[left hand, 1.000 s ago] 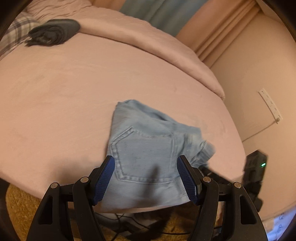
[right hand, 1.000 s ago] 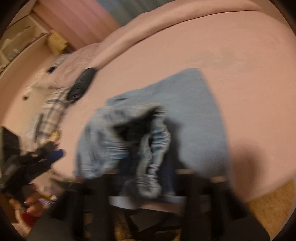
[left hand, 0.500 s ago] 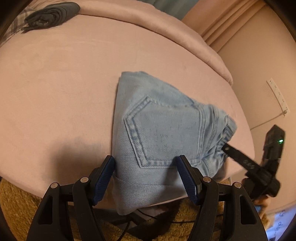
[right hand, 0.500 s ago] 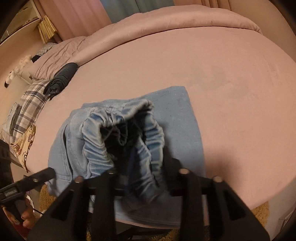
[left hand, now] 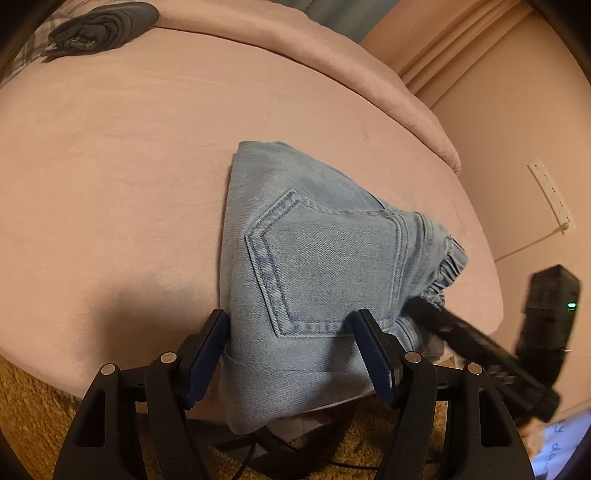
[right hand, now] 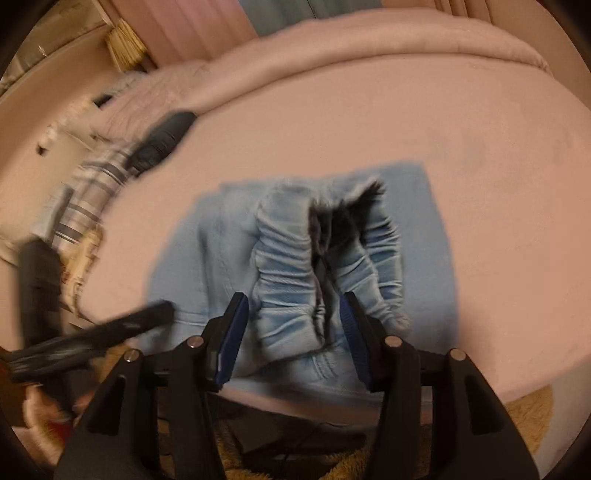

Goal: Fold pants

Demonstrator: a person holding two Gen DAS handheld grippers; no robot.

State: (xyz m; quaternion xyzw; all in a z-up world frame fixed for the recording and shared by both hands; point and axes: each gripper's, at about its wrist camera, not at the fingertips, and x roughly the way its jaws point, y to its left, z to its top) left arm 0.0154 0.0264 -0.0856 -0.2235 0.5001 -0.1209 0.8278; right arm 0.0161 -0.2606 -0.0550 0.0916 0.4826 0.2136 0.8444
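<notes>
A: Where are the pants (left hand: 317, 266) now, seen from the left gripper (left hand: 295, 354)?

B: They lie folded on the pink bed (left hand: 110, 166), just ahead of the jaws and partly between them. The jaws are spread wide and hold nothing. The back pocket (left hand: 325, 262) faces up, directly in front of the gap. The lower edge of the denim hangs over the bed edge, under the jaws.

A: Do the blue pads (left hand: 207, 350) touch the fabric?

B: The left pad looks to be at the side edge of the denim, but I cannot tell if it really touches. The right one stands over the cloth near the pocket corner.

A: And the right gripper (right hand: 293, 336)?

B: Its view is blurred. Its jaws are also apart, not clenched. The gathered elastic waistband (right hand: 291, 273) sits between them and a little forward. I cannot tell if a pad touches it.

A: What else is around?

B: Far ahead of the left jaws and to their left, a dark rolled garment (left hand: 99, 27) rests on the bed. To the right of the left jaws, the other gripper's black finger reaches to the waistband side. A brown carpet (left hand: 29, 398) is below the jaws, on the floor. On the wall, at the right, there is a white power strip (left hand: 552, 195).
</notes>
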